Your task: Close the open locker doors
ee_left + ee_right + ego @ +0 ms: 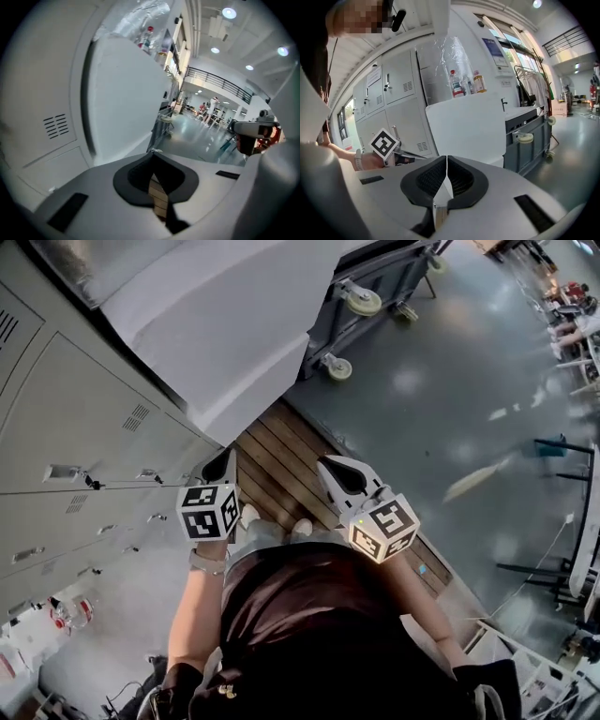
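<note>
One pale grey locker door (225,324) stands swung out from the bank of lockers (66,427). My left gripper (225,458) is shut with nothing between its jaws. Its tip is just below the door's lower corner, and I cannot tell whether it touches. In the left gripper view the shut gripper (152,158) points at the open door (126,98), which fills the space ahead. My right gripper (331,466) is also shut and empty, out to the right of the door. The right gripper view shows the shut gripper (446,161), the door (464,126) and bottles (461,83) inside the open locker.
I stand on a wooden slatted platform (281,460) along the lockers. A dark grey cart on castors (375,287) stands just past the open door; in the right gripper view this cart (529,136) is right of the door. Grey floor (441,409) spreads to the right, with table frames (562,521) at the far edge.
</note>
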